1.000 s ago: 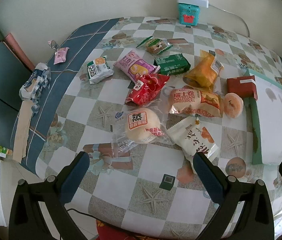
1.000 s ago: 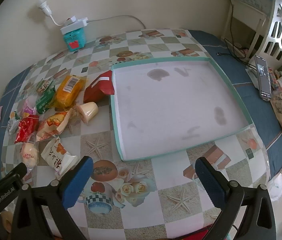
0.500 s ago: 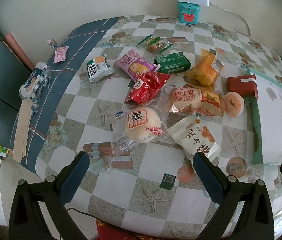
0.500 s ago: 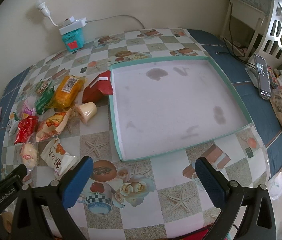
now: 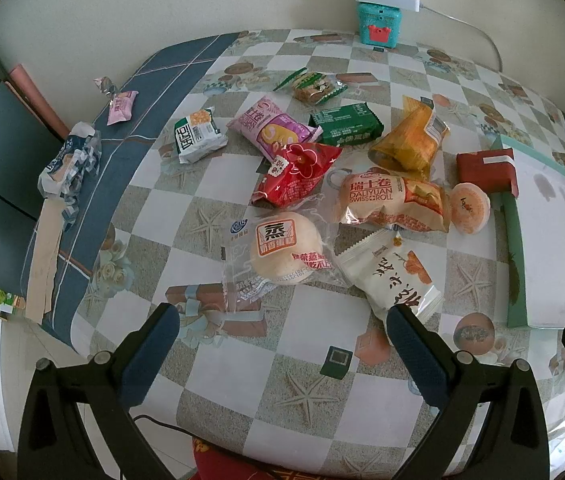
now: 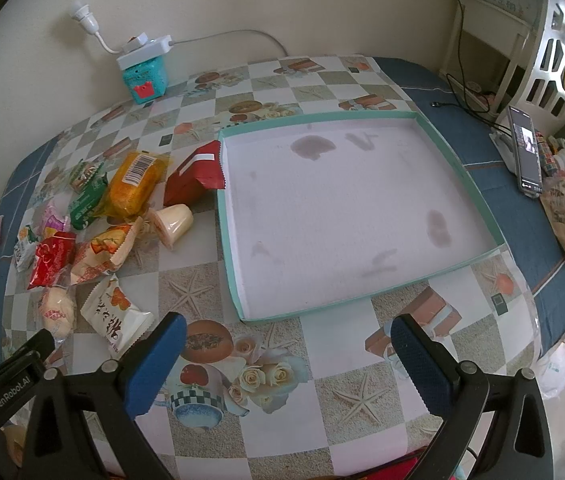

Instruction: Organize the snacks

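Your left claw and right claw both hang wide apart over the near edge of the table, gripping nothing.

Ahead of your left claw, the steamed bun pack sits just beyond the gap between its fingers, and the white snack pouch lies just beside the right fingertip. Farther off, the swiss roll pack, red packet, jelly cup and orange pack crowd together. Ahead of your right claw lies the teal-rimmed tray, holding no snacks, and the snack pile sits to its left, with the red box touching the tray's left wall.
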The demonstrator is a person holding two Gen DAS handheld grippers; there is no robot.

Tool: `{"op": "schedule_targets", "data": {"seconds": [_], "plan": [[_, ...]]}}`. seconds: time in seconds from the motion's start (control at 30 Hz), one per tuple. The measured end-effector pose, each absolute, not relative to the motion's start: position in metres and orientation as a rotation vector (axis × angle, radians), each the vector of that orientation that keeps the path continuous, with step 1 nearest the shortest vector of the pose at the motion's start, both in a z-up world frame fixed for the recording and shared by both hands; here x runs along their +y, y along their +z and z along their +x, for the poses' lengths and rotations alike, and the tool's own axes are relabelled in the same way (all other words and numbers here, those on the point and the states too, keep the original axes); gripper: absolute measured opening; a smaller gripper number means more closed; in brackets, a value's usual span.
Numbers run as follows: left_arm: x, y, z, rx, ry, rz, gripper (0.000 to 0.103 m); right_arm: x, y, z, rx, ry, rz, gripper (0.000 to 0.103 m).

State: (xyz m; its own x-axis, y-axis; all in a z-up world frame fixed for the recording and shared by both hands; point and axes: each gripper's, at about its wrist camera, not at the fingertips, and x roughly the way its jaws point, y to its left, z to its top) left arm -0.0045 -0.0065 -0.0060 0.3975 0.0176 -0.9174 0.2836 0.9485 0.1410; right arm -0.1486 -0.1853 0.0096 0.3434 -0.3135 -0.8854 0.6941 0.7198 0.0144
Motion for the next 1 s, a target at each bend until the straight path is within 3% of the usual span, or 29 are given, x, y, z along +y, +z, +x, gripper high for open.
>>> {"op": "schedule_targets", "data": {"seconds": [1.0], "plan": [[-0.0056, -0.0080, -0.0069, 1.155, -0.175, 0.296, 0.103, -0.1859, 0.0074, -0.1486, 1.030, -0.682, 0.430, 0.103]]}}
